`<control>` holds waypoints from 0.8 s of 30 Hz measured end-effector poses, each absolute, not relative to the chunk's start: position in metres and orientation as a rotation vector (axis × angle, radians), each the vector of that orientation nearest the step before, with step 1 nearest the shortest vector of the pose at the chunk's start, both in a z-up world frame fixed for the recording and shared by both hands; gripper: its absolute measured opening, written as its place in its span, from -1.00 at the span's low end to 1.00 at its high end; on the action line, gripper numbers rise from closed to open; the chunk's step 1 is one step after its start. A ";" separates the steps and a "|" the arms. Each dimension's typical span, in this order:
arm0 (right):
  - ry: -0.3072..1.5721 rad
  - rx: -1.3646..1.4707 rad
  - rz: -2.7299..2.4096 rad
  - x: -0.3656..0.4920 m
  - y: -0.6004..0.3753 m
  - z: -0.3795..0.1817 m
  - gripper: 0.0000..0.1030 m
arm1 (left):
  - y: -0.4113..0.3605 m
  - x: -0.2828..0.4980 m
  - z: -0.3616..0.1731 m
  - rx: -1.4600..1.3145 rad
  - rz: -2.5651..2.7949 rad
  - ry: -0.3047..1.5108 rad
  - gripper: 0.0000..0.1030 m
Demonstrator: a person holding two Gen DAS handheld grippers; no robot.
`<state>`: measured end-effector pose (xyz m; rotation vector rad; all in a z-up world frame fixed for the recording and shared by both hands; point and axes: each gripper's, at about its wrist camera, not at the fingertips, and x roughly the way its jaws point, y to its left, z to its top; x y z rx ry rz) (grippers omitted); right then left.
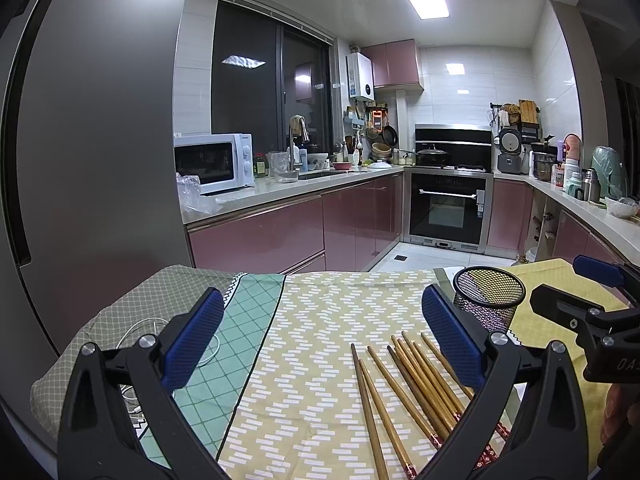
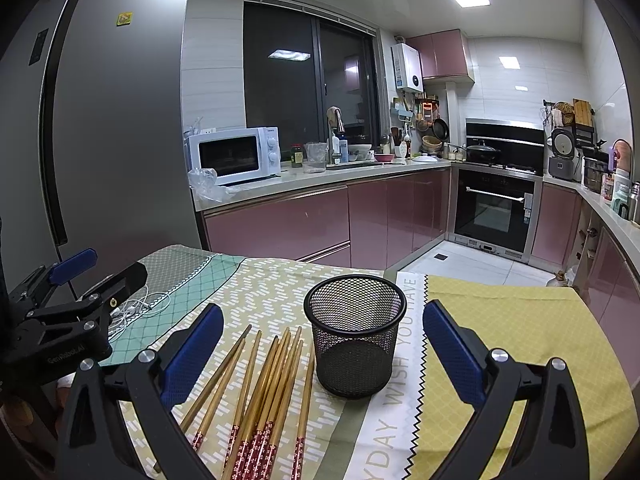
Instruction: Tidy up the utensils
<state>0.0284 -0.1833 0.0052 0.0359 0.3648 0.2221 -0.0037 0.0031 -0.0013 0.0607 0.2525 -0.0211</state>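
Several wooden chopsticks point(image 1: 412, 392) with red patterned ends lie loose on the patterned tablecloth, also in the right wrist view point(image 2: 264, 396). A black mesh cup point(image 2: 354, 334) stands upright and empty just right of them; it also shows in the left wrist view point(image 1: 488, 300). My left gripper point(image 1: 322, 332) is open and empty, above the cloth left of the chopsticks. My right gripper point(image 2: 322, 340) is open and empty, with the cup and chopsticks between its fingers' lines of sight. Each gripper shows at the edge of the other's view.
The table point(image 2: 520, 320) is covered with green, beige and yellow cloths. A white cable point(image 2: 136, 308) lies at the table's left. A grey fridge point(image 2: 120, 120) stands at left. Kitchen counters, a microwave point(image 2: 236, 154) and an oven point(image 2: 494, 210) lie beyond.
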 end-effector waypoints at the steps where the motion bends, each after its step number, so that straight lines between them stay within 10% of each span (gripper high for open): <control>1: 0.365 0.036 0.223 0.029 -0.183 0.005 0.87 | 0.003 -0.004 -0.001 0.060 -0.021 0.253 0.89; 24: 0.376 0.042 0.238 0.032 -0.187 0.002 0.87 | 0.001 0.003 -0.007 0.063 -0.033 0.295 0.89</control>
